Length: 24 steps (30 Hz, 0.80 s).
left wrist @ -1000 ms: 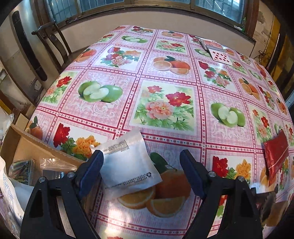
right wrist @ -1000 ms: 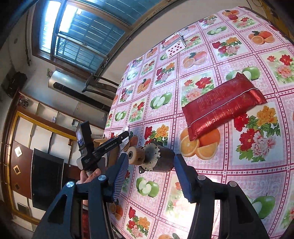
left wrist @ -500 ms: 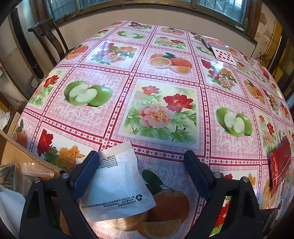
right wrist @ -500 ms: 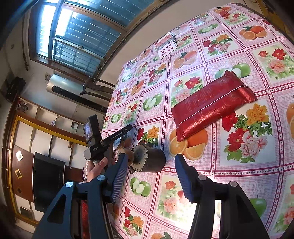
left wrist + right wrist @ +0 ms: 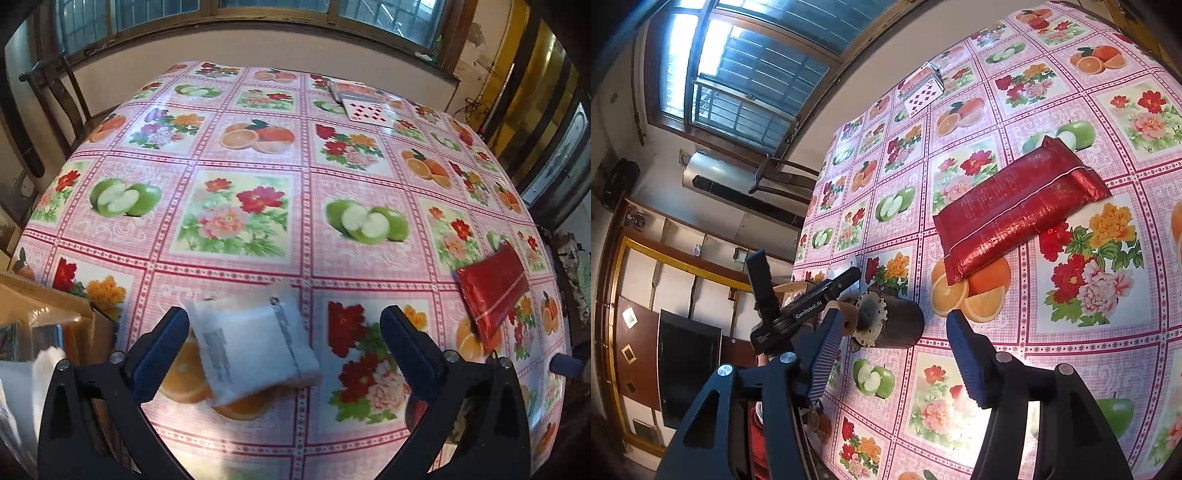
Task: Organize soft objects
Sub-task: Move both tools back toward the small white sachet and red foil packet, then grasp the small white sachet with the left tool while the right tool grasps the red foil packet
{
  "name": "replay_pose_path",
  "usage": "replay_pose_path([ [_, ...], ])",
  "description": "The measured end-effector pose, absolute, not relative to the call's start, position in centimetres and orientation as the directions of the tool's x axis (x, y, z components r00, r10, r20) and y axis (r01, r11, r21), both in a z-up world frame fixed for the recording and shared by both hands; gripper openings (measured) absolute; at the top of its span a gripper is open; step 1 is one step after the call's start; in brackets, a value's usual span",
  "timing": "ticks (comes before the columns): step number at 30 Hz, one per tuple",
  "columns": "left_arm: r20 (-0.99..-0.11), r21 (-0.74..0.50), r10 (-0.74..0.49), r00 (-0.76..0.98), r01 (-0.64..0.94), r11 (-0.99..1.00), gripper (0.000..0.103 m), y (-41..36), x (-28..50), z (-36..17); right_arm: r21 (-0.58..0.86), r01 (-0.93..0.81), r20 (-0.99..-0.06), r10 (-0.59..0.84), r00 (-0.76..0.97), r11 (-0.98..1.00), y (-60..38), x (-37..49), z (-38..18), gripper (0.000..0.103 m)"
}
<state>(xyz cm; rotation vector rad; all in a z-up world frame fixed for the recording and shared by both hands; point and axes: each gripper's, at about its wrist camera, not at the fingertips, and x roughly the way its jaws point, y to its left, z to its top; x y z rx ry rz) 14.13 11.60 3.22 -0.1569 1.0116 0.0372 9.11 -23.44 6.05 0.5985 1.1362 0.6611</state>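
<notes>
A white soft pouch (image 5: 251, 347) lies flat on the flowered tablecloth (image 5: 236, 214). It sits between the fingers of my left gripper (image 5: 282, 321), nearer the left one. The jaws are opening and the pads do not press on it. A shiny red soft packet (image 5: 493, 291) lies to the right, and it appears large in the right wrist view (image 5: 1015, 210). My right gripper (image 5: 892, 317) hovers with its jaws opening. A dark metal cylinder (image 5: 890, 325) lies on the cloth just beyond and between its fingertips, and no pad touches it.
An open cardboard box (image 5: 44, 306) with plastic bags stands at the table's left edge. Playing cards (image 5: 365, 107) lie at the far side, under the window. A wooden chair (image 5: 55, 92) stands at the far left. The left tool's black body (image 5: 798, 314) shows beside the cylinder.
The left jaws have widened and the view has tilted up. The white pouch, earlier against the left finger, now lies flat further right between the fingers. The right jaws have spread slightly.
</notes>
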Motion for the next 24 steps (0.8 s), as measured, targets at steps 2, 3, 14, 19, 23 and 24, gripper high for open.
replay_pose_path([
  [2, -0.847, -0.141, -0.055, 0.528, -0.123, 0.982, 0.103, 13.0, 14.9, 3.1, 0.723, -0.176, -0.617, 0.739, 0.269, 0.668, -22.9, 9.0, 6.1, 0.061],
  [3, -0.852, -0.158, -0.068, 0.519, -0.130, 0.979, 0.103, 13.6, 15.2, 2.8, 0.723, -0.181, -0.617, 0.741, 0.267, 0.667, -22.8, 8.8, 6.1, 0.061],
  [14, -0.905, -0.084, 0.000, 0.425, -0.180, 0.980, 0.103, 13.9, 14.9, 0.3, 0.754, -0.146, -0.599, 0.762, 0.247, 0.640, -23.6, 9.2, 4.1, 0.067],
  [19, -0.915, -0.029, 0.019, 0.402, -0.112, 0.993, 0.103, 11.5, 14.0, -0.5, 0.750, -0.125, -0.612, 0.753, 0.242, 0.650, -24.0, 9.1, 3.3, 0.067],
  [23, -0.918, -0.037, 0.021, 0.397, -0.136, 0.990, 0.103, 11.5, 14.2, -0.4, 0.737, -0.116, -0.622, 0.736, 0.269, 0.665, -24.4, 9.7, 3.5, 0.067],
  [24, -0.918, -0.036, 0.020, 0.396, -0.134, 0.990, 0.103, 11.3, 14.2, -0.4, 0.733, -0.108, -0.627, 0.729, 0.275, 0.671, -24.5, 9.9, 3.4, 0.067],
])
